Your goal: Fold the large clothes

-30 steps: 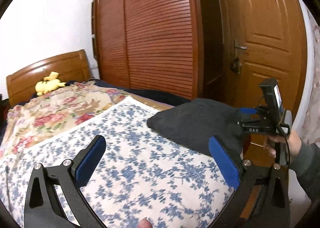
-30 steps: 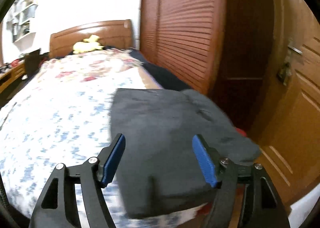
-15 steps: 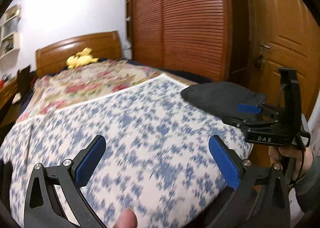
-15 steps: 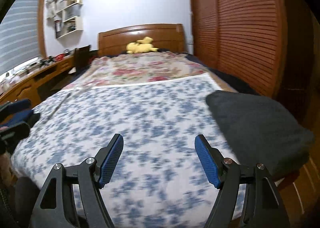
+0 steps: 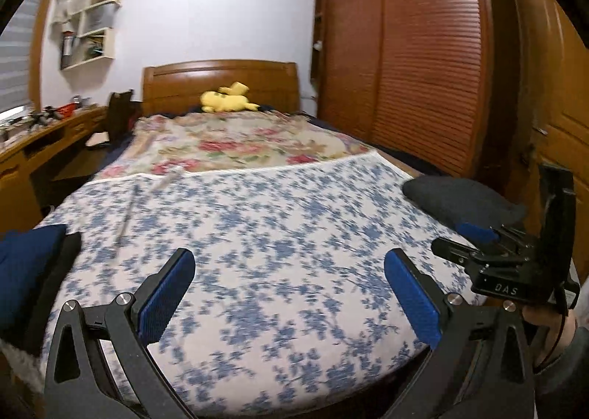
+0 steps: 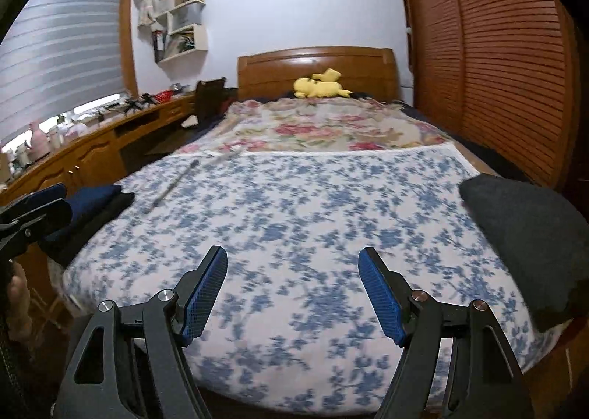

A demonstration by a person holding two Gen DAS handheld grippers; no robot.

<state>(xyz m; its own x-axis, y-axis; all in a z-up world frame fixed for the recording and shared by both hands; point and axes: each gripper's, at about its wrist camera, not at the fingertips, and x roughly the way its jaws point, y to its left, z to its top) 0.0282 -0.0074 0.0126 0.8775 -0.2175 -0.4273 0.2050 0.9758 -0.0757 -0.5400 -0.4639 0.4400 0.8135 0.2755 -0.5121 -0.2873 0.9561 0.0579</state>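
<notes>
Claws, left (image 5: pixel 291 294) and right (image 6: pixel 292 295), both empty and spread (formerly over folded grey garment (image 6: pixel 530 238)), now face mid-bed.

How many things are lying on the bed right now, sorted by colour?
Dark grey: 1, folded garment
Navy: 1, folded garment
Black: 1, garment under the navy one
Yellow: 1, plush toy
Total: 4

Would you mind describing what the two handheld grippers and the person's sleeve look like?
Both the left gripper and the right gripper have black angular linkage frames with silver pivot bolts and two ribbed blue pads. The right one's body bears white "DAS" lettering and trails a thin black cable. The sleeve is grey.
</notes>
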